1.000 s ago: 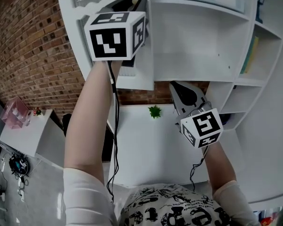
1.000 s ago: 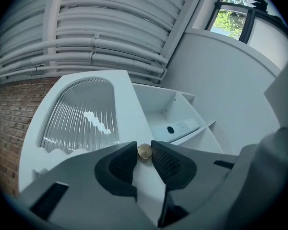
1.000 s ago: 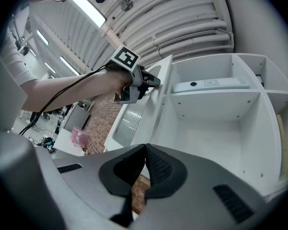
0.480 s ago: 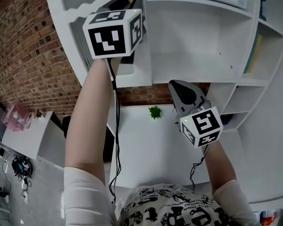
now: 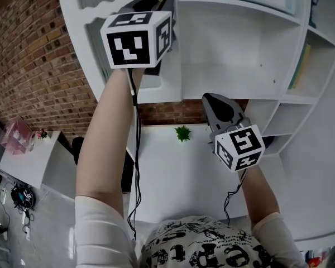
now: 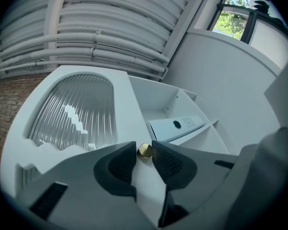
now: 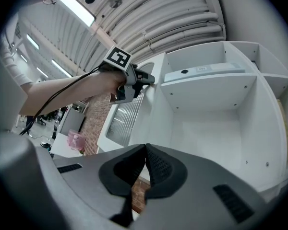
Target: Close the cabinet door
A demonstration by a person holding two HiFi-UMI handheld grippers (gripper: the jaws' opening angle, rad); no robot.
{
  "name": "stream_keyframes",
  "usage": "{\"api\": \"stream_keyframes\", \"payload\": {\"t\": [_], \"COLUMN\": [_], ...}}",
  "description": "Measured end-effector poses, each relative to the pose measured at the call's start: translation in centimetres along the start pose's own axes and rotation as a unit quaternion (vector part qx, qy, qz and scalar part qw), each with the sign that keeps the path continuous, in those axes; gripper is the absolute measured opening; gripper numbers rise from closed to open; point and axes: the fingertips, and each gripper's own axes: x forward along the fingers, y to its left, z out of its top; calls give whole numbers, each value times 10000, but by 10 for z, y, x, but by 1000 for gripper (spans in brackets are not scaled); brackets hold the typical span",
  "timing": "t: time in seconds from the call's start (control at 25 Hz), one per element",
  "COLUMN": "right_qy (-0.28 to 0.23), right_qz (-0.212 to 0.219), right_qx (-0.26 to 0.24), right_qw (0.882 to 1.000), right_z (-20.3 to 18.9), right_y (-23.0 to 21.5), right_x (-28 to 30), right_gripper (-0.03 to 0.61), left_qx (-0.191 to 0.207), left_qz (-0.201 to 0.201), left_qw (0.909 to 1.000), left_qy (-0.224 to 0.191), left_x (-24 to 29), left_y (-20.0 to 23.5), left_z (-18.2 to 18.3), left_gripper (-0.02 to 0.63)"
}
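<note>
The white cabinet door (image 6: 125, 109), with a ribbed glass pane, stands open left of the cabinet (image 5: 234, 49), its long side upright. The left gripper (image 6: 144, 153) has its jaws pinched on the door's brass knob (image 6: 144, 150). The right gripper (image 7: 144, 149) hangs below the cabinet, closed on nothing. A pale binder (image 6: 175, 125) lies inside the cabinet, its label unreadable. A small green plant (image 5: 183, 132) sits beneath.

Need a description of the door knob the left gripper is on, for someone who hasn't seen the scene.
Find the white wall cabinet beside the brick wall, then its open door with the ribbed glass panel. On the door's plain white strip beside the glass sits a small round brass knob, clamped in the left gripper. It is the only gold-coloured thing on the white door.
</note>
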Motion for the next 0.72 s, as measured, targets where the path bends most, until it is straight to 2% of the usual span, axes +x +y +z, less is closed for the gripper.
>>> {"api": "stream_keyframes", "payload": {"t": [0.2,0.44,0.56,0.72], "right_qy": [17,-21,-18,72], "right_qz": [-42,-197,-183,-184], "right_qx": [-39,18,52,108], "right_qw": [10000,9998,9998,9997], "right_z": [0,2,0,-8], "right_y": [9,18,26,35], "right_x": [-11,-26,-35,-45], "right_gripper": [16,16,15,17], "left_qx": [35,122,43,-88], "left_qz": [-70,155,119,-212], "left_qw": [9999,9989,9991,9996], "left_qy": [-96,-417,-411,-173], "left_x": [-13,-47,-67,-96], "left_y": [-1,-7,-10,-22], "left_z": [2,10,4,-21], "left_gripper": [112,110,26,15]}}
